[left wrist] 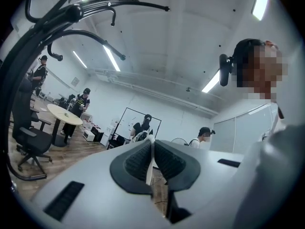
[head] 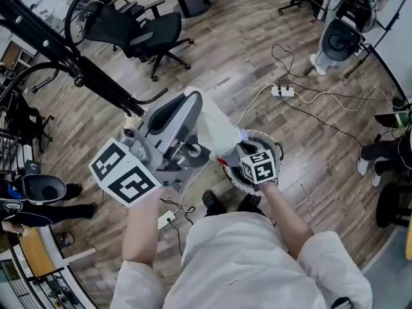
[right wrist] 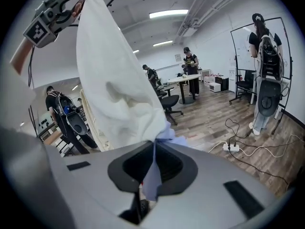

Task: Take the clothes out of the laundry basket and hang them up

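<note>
A white garment [head: 215, 124] with a pale blue part hangs stretched between my two grippers. My left gripper [head: 192, 96] is raised and shut on the garment's upper edge; a thin white strip of cloth [left wrist: 151, 162] shows pinched between its dark pads. Lower down, my right gripper [head: 235, 147] is shut on the cloth's other end, just above the round laundry basket [head: 275, 150]. In the right gripper view the white garment [right wrist: 119, 94] rises from the shut jaws [right wrist: 155, 149] up to the left gripper [right wrist: 50, 11]. The basket's contents are hidden by the gripper.
A black clothes rack [head: 64, 53] with curved hooks [left wrist: 86, 11] stands at the upper left. A black office chair [head: 151, 31] is behind it. A power strip [head: 283, 92] and cables lie on the wood floor to the right, near a white machine [head: 341, 37]. People stand around.
</note>
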The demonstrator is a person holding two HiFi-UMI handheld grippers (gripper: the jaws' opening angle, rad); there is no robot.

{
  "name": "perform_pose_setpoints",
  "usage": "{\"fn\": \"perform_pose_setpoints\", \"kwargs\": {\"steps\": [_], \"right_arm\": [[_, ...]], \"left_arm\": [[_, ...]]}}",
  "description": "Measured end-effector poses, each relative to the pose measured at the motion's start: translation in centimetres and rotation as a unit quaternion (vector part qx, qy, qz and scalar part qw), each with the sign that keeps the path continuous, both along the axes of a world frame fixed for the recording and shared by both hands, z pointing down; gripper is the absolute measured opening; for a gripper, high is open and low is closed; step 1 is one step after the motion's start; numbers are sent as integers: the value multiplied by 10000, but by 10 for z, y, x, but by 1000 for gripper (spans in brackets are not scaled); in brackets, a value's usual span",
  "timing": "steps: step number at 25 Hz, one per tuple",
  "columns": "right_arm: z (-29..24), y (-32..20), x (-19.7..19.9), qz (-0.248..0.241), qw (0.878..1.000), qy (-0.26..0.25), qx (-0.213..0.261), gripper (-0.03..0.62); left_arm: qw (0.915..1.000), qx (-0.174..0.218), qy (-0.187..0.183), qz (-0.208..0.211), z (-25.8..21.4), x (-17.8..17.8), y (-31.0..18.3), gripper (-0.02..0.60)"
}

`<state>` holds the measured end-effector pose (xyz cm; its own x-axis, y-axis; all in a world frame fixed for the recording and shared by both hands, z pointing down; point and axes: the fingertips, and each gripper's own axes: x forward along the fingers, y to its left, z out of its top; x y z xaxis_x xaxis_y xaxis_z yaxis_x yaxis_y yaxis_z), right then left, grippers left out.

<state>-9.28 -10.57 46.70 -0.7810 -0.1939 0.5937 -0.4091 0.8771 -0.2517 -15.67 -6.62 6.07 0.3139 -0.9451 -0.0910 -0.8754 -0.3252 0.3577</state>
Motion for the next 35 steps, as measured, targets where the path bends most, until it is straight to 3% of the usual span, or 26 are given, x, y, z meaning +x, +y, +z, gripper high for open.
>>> {"fn": "perform_pose_setpoints", "kwargs": {"steps": [9, 18, 26, 35], "right_arm": [[-72, -28, 2, 69, 9969, -457, 631, 15], [-191, -49, -17, -144, 9795, -1108, 1679, 9], [-306, -46, -41, -398, 9512, -1874, 2420, 8], [-416, -22, -66, -754, 9064, -2566, 3270, 6]], "left_arm": [[9982, 165, -334, -470, -14, -38, 42, 34], [9915, 433, -605, -1065, -36, -78, 88, 34], [9809, 853, -931, -1482, -83, -101, 133, 35], [9648, 1200, -1404, -1873, -127, -126, 182, 35]]}}
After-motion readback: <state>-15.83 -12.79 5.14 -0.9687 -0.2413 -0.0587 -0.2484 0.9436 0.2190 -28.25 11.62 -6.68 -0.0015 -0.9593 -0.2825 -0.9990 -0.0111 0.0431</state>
